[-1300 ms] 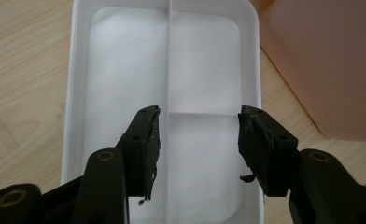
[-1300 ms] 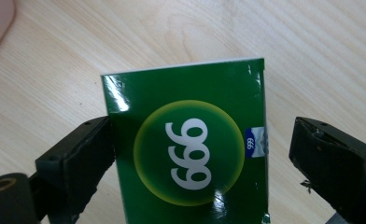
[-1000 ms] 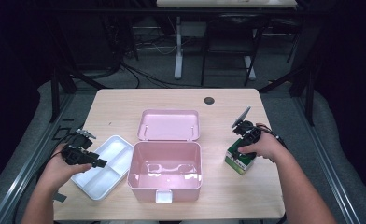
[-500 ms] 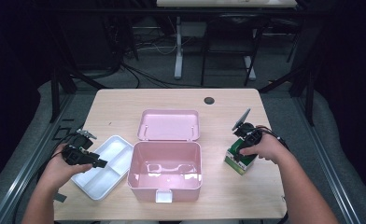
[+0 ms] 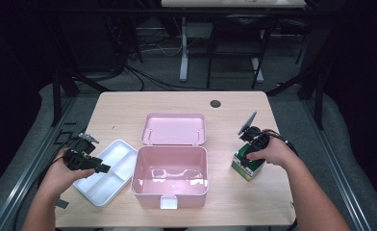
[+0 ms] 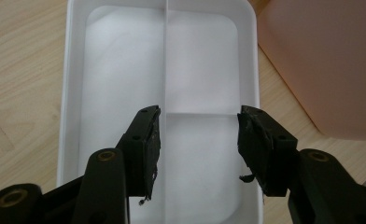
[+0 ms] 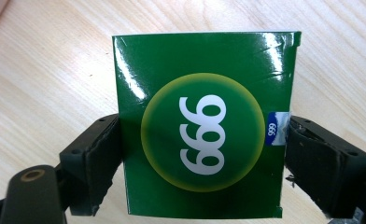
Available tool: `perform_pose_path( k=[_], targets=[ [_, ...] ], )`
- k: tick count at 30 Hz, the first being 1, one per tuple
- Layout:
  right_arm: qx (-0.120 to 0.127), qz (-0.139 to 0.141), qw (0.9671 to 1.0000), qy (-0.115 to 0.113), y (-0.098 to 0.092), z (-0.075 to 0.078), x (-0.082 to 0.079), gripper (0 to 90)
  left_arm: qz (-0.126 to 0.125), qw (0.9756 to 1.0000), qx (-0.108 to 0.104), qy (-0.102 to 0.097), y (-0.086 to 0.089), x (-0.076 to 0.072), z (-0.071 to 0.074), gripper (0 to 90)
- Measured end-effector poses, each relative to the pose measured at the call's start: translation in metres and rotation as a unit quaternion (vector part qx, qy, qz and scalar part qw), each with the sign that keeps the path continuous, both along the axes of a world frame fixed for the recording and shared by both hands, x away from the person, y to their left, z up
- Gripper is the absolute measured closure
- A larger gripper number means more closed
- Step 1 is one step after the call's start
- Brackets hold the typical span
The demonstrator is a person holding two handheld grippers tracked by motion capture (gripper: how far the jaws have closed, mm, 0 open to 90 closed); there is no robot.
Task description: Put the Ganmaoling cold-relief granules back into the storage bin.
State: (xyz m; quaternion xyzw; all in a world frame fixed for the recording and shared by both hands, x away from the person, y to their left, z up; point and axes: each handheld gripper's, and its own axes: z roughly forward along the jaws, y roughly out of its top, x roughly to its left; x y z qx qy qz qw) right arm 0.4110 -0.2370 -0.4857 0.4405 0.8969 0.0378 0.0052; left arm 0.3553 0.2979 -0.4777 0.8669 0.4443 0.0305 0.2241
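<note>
At the left near side of the light wooden bench [image 5: 129, 103], the left tool [image 5: 101, 168] hovers over a white rectangular plastic tray [image 5: 110, 185] with 3 compartments. In the left gripper view, the left tool [image 6: 197, 140] has its 2 black jaws spread wide with nothing between them, the tray [image 6: 73, 56] lying directly below, its dividers visible between and beyond the jaws. A person's left hand [image 5: 61, 175] holds this tool from the near edge.

Just right of the tray, touching or nearly touching its long edge, stands an open pink plastic box [image 5: 169, 175] at the bench's middle near side, its hinged pink lid [image 5: 174, 129] laid back flat on the far side. The same box shows as a pink wall [image 6: 326, 60] at the right of the left gripper view.

A small dark round hole [image 5: 215, 103] sits in the bench toward the far edge, right of centre.

At the right, well apart from the pink box, a small green cardboard carton printed with a white 999 in a yellow-rimmed circle [image 5: 246, 163] stands on the bench. The right tool [image 5: 248, 155], held by the person's right hand [image 5: 273, 154], is down on it. In the right gripper view the right tool [image 7: 202, 154] has 1 jaw against each side of the carton [image 7: 200, 126], pinching it; the carton's lower part rests over bare wood.
</note>
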Motion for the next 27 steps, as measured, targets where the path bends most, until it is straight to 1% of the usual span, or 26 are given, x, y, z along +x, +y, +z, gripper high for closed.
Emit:
perform_pose_path(
  k=[7, 8, 9, 10, 11, 13, 15, 18, 21, 22, 23, 24, 27],
  targets=[
    [0.002, 0.009, 0.9999, 0.003, 0.004, 0.005, -0.002, 15.7, 0.000, 1.0000, -0.001, 0.000, 0.000, 0.000, 0.000, 48.9],
    [0.003, 0.013, 0.9999, -0.001, 0.005, 0.008, -0.002, 15.7, 0.000, 1.0000, -0.002, 0.000, 0.000, 0.000, 0.000, 49.0],
    [0.010, 0.013, 0.9998, -0.007, 0.005, 0.008, -0.002, 15.7, 0.000, 1.0000, -0.002, -0.001, 0.001, 0.000, 0.000, 48.9],
    [0.010, 0.013, 0.9998, -0.007, 0.005, 0.008, -0.002, 15.7, 0.000, 1.0000, -0.002, -0.001, 0.001, 0.000, 0.000, 48.9],
    [0.009, 0.012, 0.9999, -0.007, 0.006, 0.010, -0.003, 15.7, 0.000, 1.0000, -0.003, -0.001, 0.001, 0.000, 0.000, 48.9],
    [0.008, 0.020, 0.9997, -0.009, 0.009, 0.015, -0.003, 15.7, -0.001, 1.0000, -0.002, -0.001, 0.001, 0.000, 0.001, 48.9],
    [0.011, 0.021, 0.9997, -0.008, 0.009, 0.017, -0.003, 15.7, 0.000, 1.0000, -0.002, -0.001, 0.001, 0.000, 0.001, 48.9],
    [0.008, 0.025, 0.9995, -0.016, 0.013, 0.026, -0.004, 15.8, -0.001, 1.0000, -0.002, -0.001, 0.002, 0.000, 0.001, 48.9],
    [0.007, 0.031, 0.9994, -0.017, 0.014, 0.030, -0.004, 15.8, -0.001, 1.0000, -0.002, -0.001, 0.002, 0.000, 0.001, 48.9],
    [0.009, 0.033, 0.9993, -0.016, 0.016, 0.035, -0.004, 15.8, -0.001, 1.0000, -0.003, -0.001, 0.002, 0.000, 0.000, 49.0],
    [0.009, 0.033, 0.9993, -0.016, 0.016, 0.035, -0.004, 15.8, -0.001, 1.0000, -0.003, -0.001, 0.002, 0.000, 0.000, 49.0],
    [-0.004, 0.041, 0.9990, -0.017, 0.018, 0.040, -0.005, 15.8, 0.001, 1.0000, -0.005, -0.001, 0.002, 0.000, 0.001, 49.0],
    [-0.005, 0.044, 0.9988, -0.019, 0.020, 0.044, -0.005, 15.9, 0.001, 1.0000, -0.005, -0.002, 0.002, 0.000, 0.001, 49.0]
  ],
)
